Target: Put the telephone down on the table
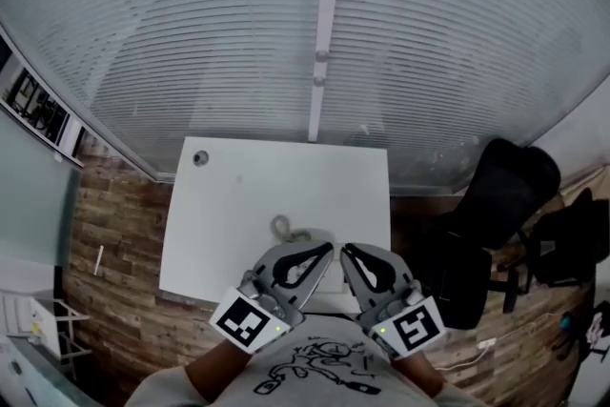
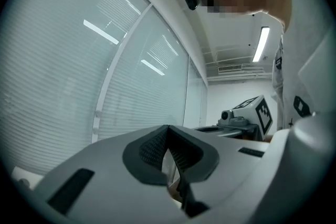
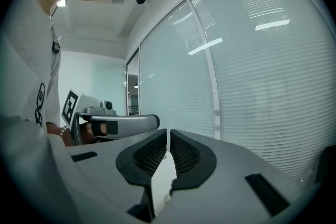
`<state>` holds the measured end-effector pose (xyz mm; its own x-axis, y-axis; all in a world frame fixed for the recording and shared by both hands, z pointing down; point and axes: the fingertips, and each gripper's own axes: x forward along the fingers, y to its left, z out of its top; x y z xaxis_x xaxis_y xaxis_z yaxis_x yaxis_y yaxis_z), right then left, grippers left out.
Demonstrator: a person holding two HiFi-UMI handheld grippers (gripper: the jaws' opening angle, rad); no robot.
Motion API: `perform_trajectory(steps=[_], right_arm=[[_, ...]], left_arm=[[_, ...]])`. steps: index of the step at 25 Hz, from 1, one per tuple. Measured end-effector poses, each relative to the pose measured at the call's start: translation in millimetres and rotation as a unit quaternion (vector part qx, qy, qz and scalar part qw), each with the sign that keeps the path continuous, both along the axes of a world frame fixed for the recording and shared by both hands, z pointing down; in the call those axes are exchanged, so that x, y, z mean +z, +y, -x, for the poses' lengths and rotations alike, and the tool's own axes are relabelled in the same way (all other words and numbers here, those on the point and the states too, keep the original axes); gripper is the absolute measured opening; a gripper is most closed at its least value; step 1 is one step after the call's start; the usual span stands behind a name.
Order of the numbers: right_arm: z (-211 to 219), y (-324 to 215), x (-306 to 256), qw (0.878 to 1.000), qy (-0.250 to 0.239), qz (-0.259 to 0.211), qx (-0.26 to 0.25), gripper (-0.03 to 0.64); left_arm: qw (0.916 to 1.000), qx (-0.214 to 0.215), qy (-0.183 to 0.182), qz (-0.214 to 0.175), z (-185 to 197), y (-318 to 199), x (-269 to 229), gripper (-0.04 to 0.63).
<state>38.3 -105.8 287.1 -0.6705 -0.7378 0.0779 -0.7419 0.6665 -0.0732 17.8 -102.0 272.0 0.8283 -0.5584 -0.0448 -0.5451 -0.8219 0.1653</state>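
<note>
- Hovering above the near edge of the table [image 1: 219, 224], the left gripper [image 1: 327, 250] and right gripper [image 1: 347, 251] are both clenched on nothing, with their tips nearly touching.
- A small grey loop [image 1: 282, 226] lies on the table just beyond them. It is likely the cord of the telephone, and the 2 grippers hide the rest.
- The telephone is probably rigid, smooth and fairly light, so a grip across its narrow middle would suit, never on the springy cord.

Your head camera looks steeply down onto the white table [image 1: 238, 224], with the left gripper [image 1: 326, 252] and right gripper [image 1: 347, 252] close beneath it. Each gripper camera sits low behind its own fingers [image 2: 152, 150] and faces level along them toward the blinded glass wall [image 2: 79, 71]. All three views share that wall, and each gripper view also catches the other gripper beside it.
</note>
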Motion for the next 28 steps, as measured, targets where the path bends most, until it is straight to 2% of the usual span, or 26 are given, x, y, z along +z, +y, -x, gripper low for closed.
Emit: perform_trajectory(steps=[4,28], right_arm=[[3.1,7.0,-17.5,1.000,-0.001,-0.011,-0.003,0.037],[4.9,7.7,-25.0,1.000,0.009,-0.016,0.000,0.035]], left_arm=[[0.9999,0.002,-0.001,-0.015,-0.4,6.2,-15.0,0.002],[1.0000,-0.002,-0.004,0.001,1.4,5.5,-8.4,0.002]])
